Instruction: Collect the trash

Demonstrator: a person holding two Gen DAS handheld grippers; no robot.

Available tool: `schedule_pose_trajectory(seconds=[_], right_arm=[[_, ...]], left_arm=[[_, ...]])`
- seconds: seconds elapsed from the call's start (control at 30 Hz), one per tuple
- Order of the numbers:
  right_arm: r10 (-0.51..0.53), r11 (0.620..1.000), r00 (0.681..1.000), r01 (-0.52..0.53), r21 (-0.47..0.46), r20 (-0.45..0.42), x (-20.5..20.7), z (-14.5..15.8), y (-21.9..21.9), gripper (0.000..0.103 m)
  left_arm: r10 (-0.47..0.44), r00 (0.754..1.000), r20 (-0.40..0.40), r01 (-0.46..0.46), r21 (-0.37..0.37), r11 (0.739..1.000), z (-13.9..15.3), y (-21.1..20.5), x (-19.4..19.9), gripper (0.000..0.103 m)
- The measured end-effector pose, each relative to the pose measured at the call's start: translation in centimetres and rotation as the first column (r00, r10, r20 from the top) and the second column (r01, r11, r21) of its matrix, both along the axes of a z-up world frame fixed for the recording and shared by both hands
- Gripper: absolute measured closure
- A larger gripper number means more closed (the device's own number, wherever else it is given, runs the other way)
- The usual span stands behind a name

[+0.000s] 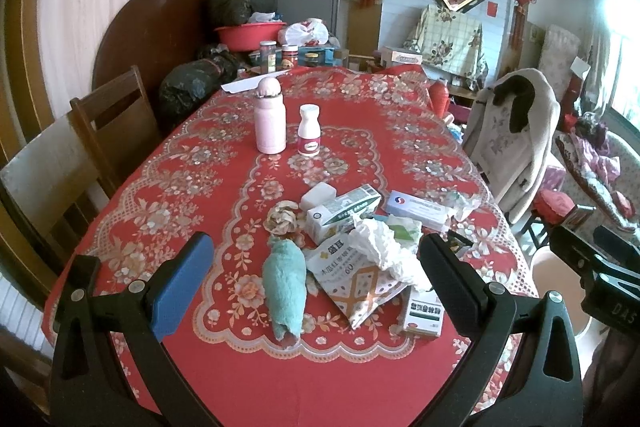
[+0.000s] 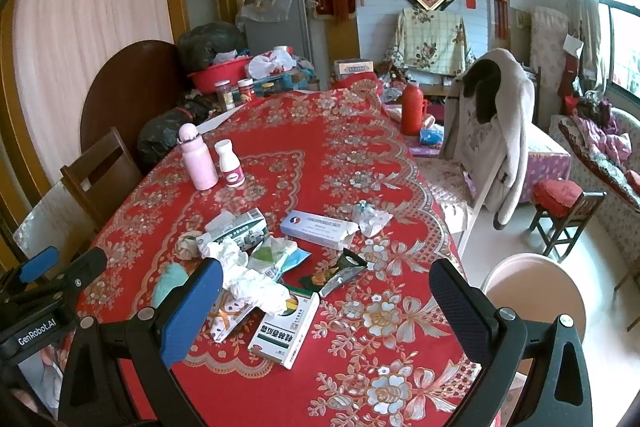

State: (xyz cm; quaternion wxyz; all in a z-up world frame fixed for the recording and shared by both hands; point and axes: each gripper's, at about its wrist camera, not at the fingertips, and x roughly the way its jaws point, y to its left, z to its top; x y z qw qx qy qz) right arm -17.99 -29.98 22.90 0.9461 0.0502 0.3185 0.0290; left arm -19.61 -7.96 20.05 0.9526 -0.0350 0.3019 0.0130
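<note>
A pile of trash lies on the red flowered tablecloth (image 1: pixel 360 155): crumpled white tissue (image 1: pixel 384 247), a printed snack pouch (image 1: pixel 352 283), a green-and-white carton (image 1: pixel 340 213), a blue-and-white box (image 1: pixel 420 209), a small green medicine box (image 1: pixel 422 315) and a rolled teal cloth (image 1: pixel 284 283). In the right wrist view the tissue (image 2: pixel 252 275), medicine box (image 2: pixel 286 327), blue-and-white box (image 2: pixel 320 227) and a dark wrapper (image 2: pixel 340 271) show. My left gripper (image 1: pixel 316 283) is open above the pile's near side. My right gripper (image 2: pixel 326 307) is open and empty over the medicine box.
A pink flask (image 1: pixel 270 119) and a white pill bottle (image 1: pixel 309 131) stand mid-table. A pale round bin (image 2: pixel 536 307) sits on the floor at the table's right. Wooden chairs (image 1: pixel 112 123) stand left, a coat-draped chair (image 2: pixel 492 131) right. Jars and a red basin (image 1: pixel 250 35) crowd the far end.
</note>
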Motion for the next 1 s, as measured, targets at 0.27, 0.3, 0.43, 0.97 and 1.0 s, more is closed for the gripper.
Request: schedule_pose_trajectory(seconds=[0.27, 0.3, 0.43, 0.97, 1.0], right_arm=[[-0.002, 1.0, 1.0, 0.002, 0.006, -0.008, 0.4, -0.2, 0.1, 0.001], [-0.001, 1.0, 1.0, 0.001, 0.006, -0.009, 0.4, -0.2, 0.2, 0.001], [0.0, 1.0, 1.0, 0.0, 0.004, -0.008, 0.4, -0.2, 0.1, 0.001], [0.015, 1.0, 0.998, -0.014, 0.02, -0.056, 1.2, -1.8, 1.2, 0.001], [0.016, 1.0, 0.998, -0.015, 0.021, -0.059, 1.3, -1.8, 1.2, 0.001]], left_arm=[[0.0, 1.0, -0.012, 0.0, -0.001, 1.0, -0.4, 0.5, 0.3, 0.001], [0.0, 1.0, -0.014, 0.0, 0.0, 1.0, -0.5, 0.5, 0.3, 0.001], [-0.001, 1.0, -0.014, 0.001, -0.001, 1.0, -0.4, 0.5, 0.4, 0.001], [0.007, 0.999, -0.041, -0.007, -0.005, 1.0, -1.9, 1.3, 0.9, 0.001], [0.008, 0.999, -0.044, -0.008, -0.005, 1.0, -1.9, 1.3, 0.9, 0.001]])
